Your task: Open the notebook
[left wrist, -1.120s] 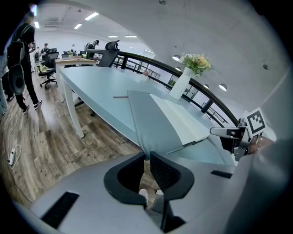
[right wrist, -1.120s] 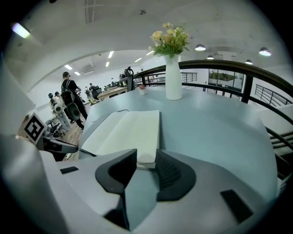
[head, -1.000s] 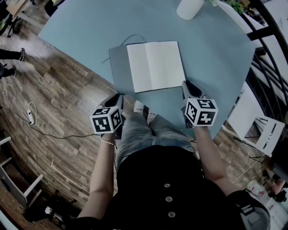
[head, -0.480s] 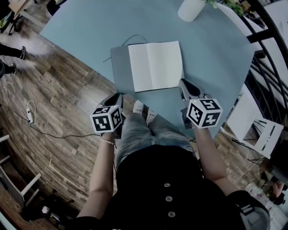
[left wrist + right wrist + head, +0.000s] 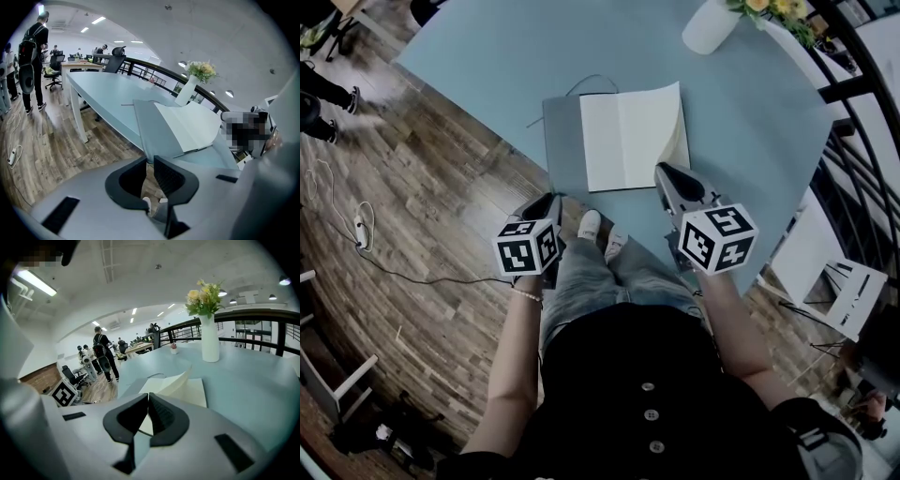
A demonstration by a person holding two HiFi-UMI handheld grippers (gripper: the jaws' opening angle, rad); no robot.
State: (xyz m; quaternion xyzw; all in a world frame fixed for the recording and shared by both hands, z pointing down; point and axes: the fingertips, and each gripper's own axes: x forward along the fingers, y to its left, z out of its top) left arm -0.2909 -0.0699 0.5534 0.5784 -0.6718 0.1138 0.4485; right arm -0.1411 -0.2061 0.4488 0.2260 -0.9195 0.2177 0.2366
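The notebook (image 5: 619,141) lies on the table (image 5: 487,66), close to the near edge, with its cover already open. What is new is on the right side. The right hand-held gripper (image 5: 662,172) has shut its jaws and is now higher and closer in over the notebook. The right page (image 5: 677,127) is not flat any more. Its edge curls up off the stack, toward the shut jaws. It looks like the thin page is pinched there, so a page turn seems to be starting.

The left hand-held gripper (image 5: 551,199) has not moved. It hangs just off the table edge near the cover. Its jaws are a little bit apart and hold nothing.
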